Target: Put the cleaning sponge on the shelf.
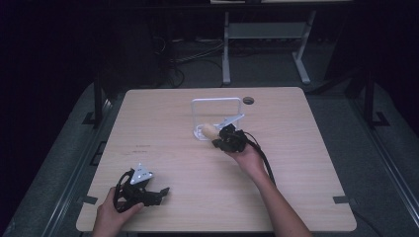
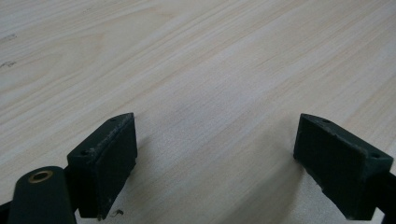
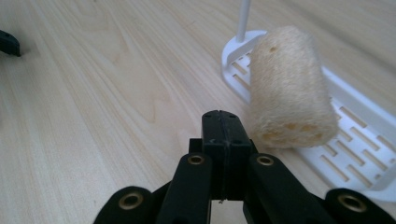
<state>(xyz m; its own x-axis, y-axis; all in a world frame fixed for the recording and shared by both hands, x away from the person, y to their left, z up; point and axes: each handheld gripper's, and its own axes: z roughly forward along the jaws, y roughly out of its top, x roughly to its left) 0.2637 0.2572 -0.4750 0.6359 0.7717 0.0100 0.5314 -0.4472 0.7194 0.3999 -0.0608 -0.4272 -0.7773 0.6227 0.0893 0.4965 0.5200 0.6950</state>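
The loofah sponge [image 3: 289, 88] lies on its side across the near end of a white slotted rack [image 3: 359, 140], which stands just past the middle of the bench [image 1: 173, 113], nearer its far edge. The rack's white wire frame [image 1: 217, 101] rises upright behind it. The right gripper [image 3: 225, 122] sits just beside the loofah, its fingers [image 3: 212, 140] pressed flat together with nothing between them; whether they touch the loofah is hard to tell. The left gripper [image 1: 159, 191] rests near the bench's near left corner, well apart from the rack, held in the person's left hand [image 1: 112, 215]. Its fingers [image 2: 105, 163] stand wide open over bare wood.
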